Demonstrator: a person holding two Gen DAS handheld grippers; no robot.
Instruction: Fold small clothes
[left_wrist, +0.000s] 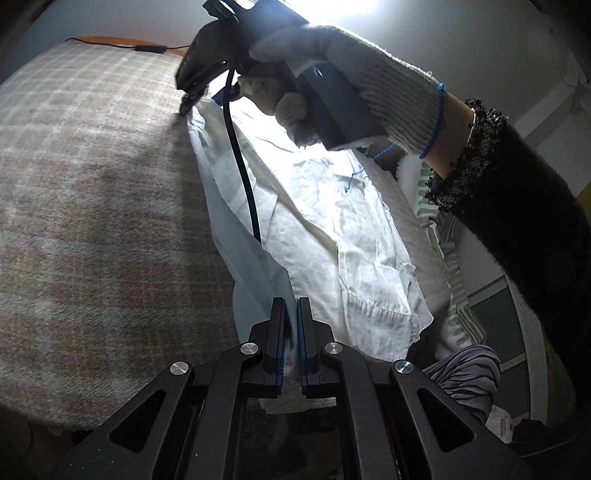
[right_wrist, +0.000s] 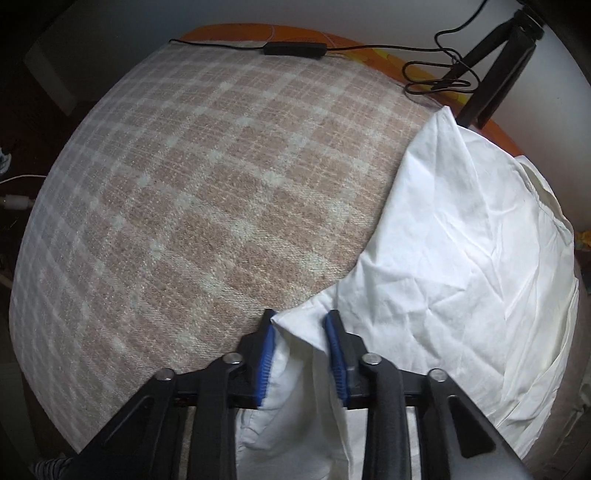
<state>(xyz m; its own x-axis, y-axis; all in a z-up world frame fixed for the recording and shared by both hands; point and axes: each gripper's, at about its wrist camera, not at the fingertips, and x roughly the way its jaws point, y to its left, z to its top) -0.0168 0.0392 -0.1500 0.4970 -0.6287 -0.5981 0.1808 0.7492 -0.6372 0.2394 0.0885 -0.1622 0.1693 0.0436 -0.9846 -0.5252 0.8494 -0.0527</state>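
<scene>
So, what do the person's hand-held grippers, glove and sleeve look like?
Both hand-held grippers, left and right, are black with blue ribbed pads and silver round pivot bolts. A black cable hangs from the right one. The right hand wears a grey knitted glove with blue trim, under a dark fuzzy sleeve.

Plaid beige blanket over an orange-edged surface (cable trailing across), plain pale wall, bright overhead light

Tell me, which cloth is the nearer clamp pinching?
The plain white garment, pinched by the left gripper; the green-striped cloth and dark-striped one lie untouched alongside.
</scene>
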